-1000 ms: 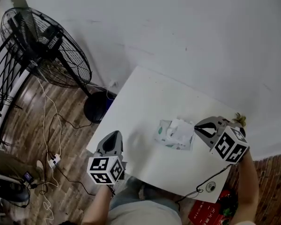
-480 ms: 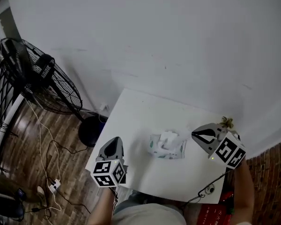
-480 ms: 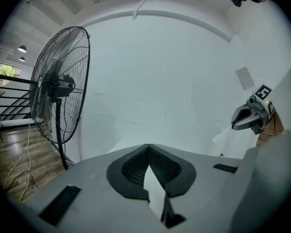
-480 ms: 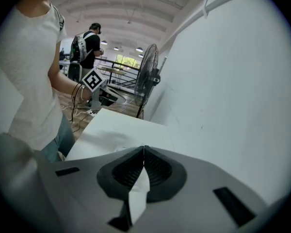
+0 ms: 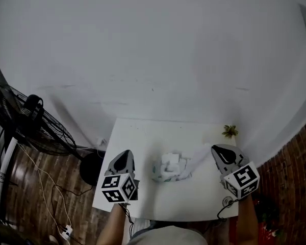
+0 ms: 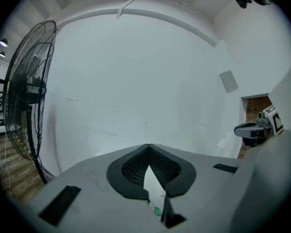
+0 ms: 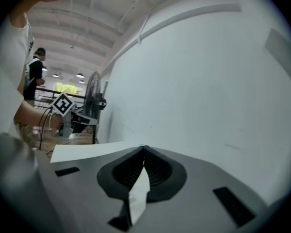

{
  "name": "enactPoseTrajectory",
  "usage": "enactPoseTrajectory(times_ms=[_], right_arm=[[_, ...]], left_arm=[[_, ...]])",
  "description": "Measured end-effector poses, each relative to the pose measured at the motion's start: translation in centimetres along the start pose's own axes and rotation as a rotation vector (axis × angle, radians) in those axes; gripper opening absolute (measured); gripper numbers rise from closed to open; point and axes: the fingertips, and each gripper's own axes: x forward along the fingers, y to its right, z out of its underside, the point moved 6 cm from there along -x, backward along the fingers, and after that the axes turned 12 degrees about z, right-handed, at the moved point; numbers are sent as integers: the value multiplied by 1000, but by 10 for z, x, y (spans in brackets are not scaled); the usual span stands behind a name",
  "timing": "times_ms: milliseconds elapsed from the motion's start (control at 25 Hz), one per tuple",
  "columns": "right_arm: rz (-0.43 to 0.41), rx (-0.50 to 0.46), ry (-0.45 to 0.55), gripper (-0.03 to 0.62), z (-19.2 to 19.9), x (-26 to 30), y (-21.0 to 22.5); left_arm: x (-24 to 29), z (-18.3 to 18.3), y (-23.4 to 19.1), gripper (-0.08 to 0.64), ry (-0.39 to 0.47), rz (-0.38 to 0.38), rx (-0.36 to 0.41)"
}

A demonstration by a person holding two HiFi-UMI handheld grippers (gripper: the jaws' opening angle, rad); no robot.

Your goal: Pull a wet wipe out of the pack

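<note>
The wet wipe pack [image 5: 166, 171] lies in the middle of the white table [image 5: 137, 137], with crumpled white wipe bunched on its top. A white wipe [image 5: 198, 154] stretches from the pack up to my right gripper [image 5: 214, 151], which is shut on it. In the right gripper view the wipe [image 7: 138, 193] hangs between the shut jaws of the right gripper [image 7: 144, 149]. My left gripper [image 5: 123, 158] hovers at the table's left edge, apart from the pack. Seen in its own view, the left gripper [image 6: 148, 145] is shut at the tips. Behind them shows a white sliver that I cannot identify.
A large floor fan [image 5: 25, 126] stands left of the table, with cables on the wooden floor [image 5: 51, 198]. A small plant [image 5: 229, 131] sits at the table's far right corner. A white wall [image 5: 158, 50] is right behind the table.
My right gripper has drawn back to the right, and the wipe now stretches out from the pack. The head view has tilted up toward the wall. The left gripper has hardly moved.
</note>
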Motion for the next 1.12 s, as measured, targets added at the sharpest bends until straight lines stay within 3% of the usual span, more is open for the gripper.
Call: enactPoseTrajectory(times_ms=[240, 360, 480, 640, 880, 1120], right_arm=[[440, 189, 41, 3, 33, -31, 26], [592, 356, 53, 4, 53, -48, 27], [694, 430, 56, 3, 65, -63, 26], [748, 472, 53, 5, 72, -79, 28], [740, 526, 73, 2, 74, -97, 27], [725, 510, 81, 3, 66, -99, 29]], left_arm=[[22, -17, 12, 2, 15, 56, 27], [26, -16, 18, 2, 11, 78, 35], [28, -12, 18, 2, 3, 84, 32], [27, -7, 17, 2, -7, 77, 29], [22, 6, 18, 2, -11, 62, -2], [19, 7, 22, 2, -11, 64, -3]])
